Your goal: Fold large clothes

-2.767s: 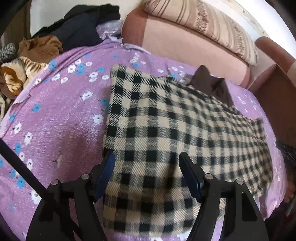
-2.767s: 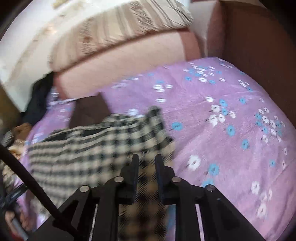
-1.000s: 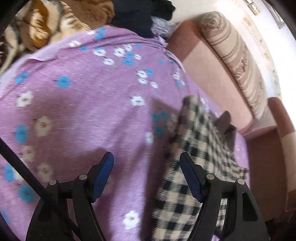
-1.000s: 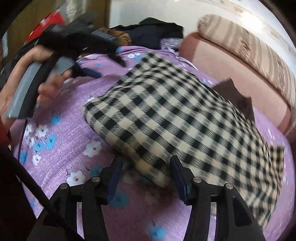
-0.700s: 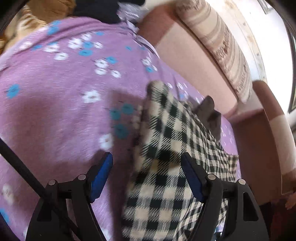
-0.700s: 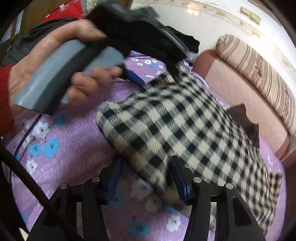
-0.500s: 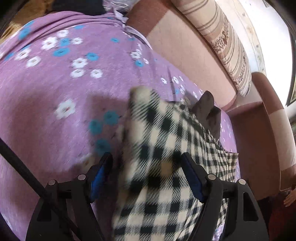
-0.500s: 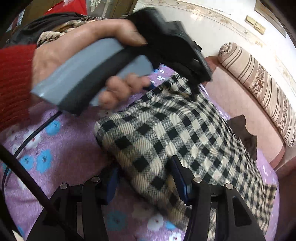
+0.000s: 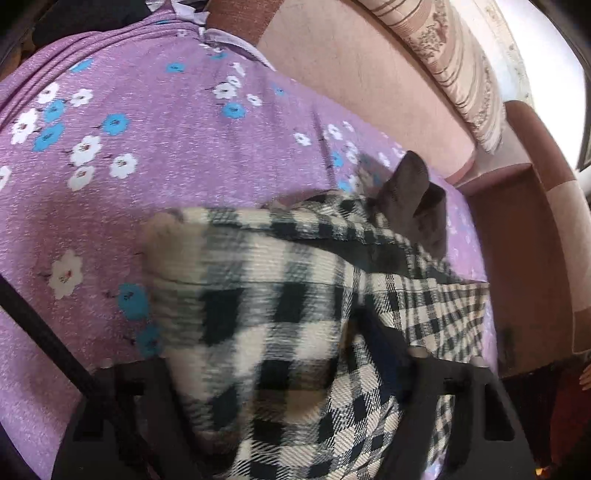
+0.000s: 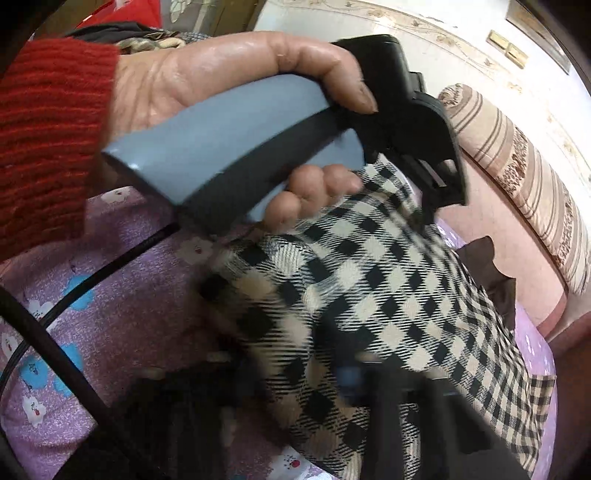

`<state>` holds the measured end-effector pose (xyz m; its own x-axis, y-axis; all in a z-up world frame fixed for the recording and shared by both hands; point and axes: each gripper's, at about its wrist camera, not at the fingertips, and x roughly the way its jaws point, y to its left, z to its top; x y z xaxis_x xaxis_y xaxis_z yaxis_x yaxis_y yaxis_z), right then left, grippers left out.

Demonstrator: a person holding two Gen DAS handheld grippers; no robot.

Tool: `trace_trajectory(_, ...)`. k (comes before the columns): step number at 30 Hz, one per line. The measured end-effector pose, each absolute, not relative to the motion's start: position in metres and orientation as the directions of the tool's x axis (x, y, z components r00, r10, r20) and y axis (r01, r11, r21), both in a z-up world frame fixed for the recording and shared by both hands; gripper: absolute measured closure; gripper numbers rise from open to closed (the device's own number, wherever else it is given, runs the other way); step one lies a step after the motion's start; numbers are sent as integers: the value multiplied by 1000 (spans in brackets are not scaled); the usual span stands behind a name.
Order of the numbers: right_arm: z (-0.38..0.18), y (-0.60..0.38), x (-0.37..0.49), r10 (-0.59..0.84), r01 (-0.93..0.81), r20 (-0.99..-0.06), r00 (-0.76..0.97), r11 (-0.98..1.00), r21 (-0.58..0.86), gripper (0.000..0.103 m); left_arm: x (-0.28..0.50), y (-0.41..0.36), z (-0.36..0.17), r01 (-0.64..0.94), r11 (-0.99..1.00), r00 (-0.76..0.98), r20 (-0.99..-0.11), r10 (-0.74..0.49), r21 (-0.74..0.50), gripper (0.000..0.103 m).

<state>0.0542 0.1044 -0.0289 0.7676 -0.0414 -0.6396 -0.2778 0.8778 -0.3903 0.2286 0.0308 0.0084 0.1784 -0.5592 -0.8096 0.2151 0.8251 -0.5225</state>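
A black-and-cream checked garment (image 9: 280,317) with a dark brown collar (image 9: 413,199) lies folded on the purple flowered bedspread (image 9: 147,147). My left gripper (image 9: 273,354) is open, its fingers on either side of the garment's near folded corner, which fills the gap and is blurred. In the right wrist view the same garment (image 10: 388,288) fills the middle. My right gripper (image 10: 291,365) is open with the garment's edge between its blurred fingers. The left hand with its grey-handled gripper (image 10: 439,158) hovers over the garment's far corner.
A pink-brown sofa back (image 9: 369,74) with a striped cushion (image 9: 454,55) runs behind the bedspread. A brown armrest (image 9: 524,240) stands on the right. Dark clothes (image 9: 92,14) lie at the far left. A black cable (image 10: 44,347) crosses the right wrist view.
Both grippers have moved in onto the garment's near folded edge. The cloth now lies between each pair of open fingers. The left hand has come close in front of the right camera.
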Motion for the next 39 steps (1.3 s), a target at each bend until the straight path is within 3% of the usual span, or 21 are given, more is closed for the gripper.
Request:
trace_trajectory(1,-28,103,54,-35,-274,-634,772,882,-383,87,228,33,9,193,825,178,-808,-561,-531,62)
trace_trajectory(4,-18,96,48,-15,-252,-603,798,900,-357,89,224,33,20,157,843,205,-818,-538,-515,78)
trace_trajectory(7,-5,85,42,4,-225,-575,818,923,-313,90,219,24,41,156,867,239,-834,-497,-473,83)
trace_trajectory(18,61,-19,-11,-15,-43,-478,878,993,-110,91,193,-89,124,290,852,276,-814,-511,-436,88)
trace_trajectory(25,63,-113,-51,-106,117,-501,859,993,-8,91,168,-225,120,414,829,220,-842,-492,-376,88)
trace_trajectory(29,47,-178,-56,-66,193,-579,813,968,162,91,156,-284,95,437,839,195,-876,-442,-326,80)
trace_trajectory(33,23,-222,-62,89,223,-624,776,887,404,89,143,-301,91,447,827,176,-873,-456,-342,66)
trace_trajectory(39,25,-253,-79,135,279,-618,774,804,525,71,134,-279,134,438,778,216,-787,-577,-450,39)
